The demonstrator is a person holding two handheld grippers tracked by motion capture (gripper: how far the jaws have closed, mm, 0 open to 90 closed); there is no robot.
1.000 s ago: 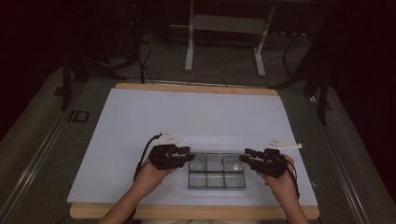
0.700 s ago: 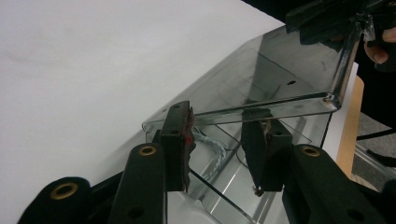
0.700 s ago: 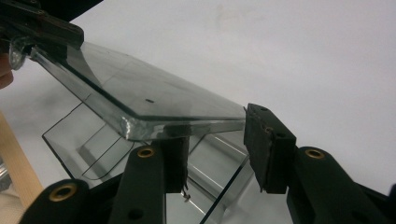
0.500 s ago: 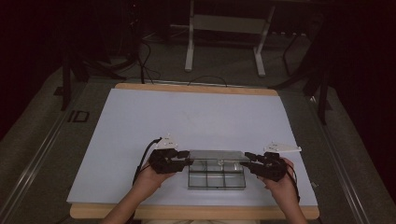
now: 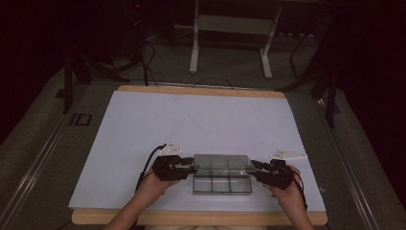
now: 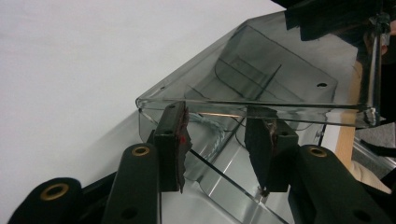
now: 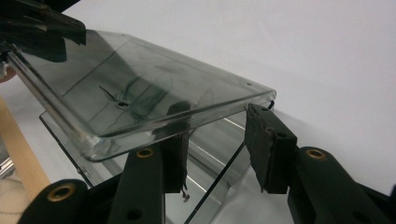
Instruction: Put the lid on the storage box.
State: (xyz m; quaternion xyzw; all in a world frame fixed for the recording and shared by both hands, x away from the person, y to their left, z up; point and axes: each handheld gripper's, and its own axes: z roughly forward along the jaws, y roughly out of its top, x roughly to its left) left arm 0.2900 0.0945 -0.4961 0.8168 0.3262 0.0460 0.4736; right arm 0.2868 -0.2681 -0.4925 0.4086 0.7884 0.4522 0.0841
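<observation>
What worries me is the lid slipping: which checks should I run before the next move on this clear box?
1. Lid raised partway, tilted over the box: ok.
2. Left gripper clamped on the lid: not ok, since the rim only lies across its spread pad tips.
3. Right gripper clamped on the lid: not ok, as one pad is under the lid and the jaws are apart.
4. Box flat on the white table: ok.
5. Twisted cord inside clear of the rim: cannot tell.

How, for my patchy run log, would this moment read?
lid: part-raised; left gripper: jaws under lid, just opened wider; right gripper: jaws at lid edge
</observation>
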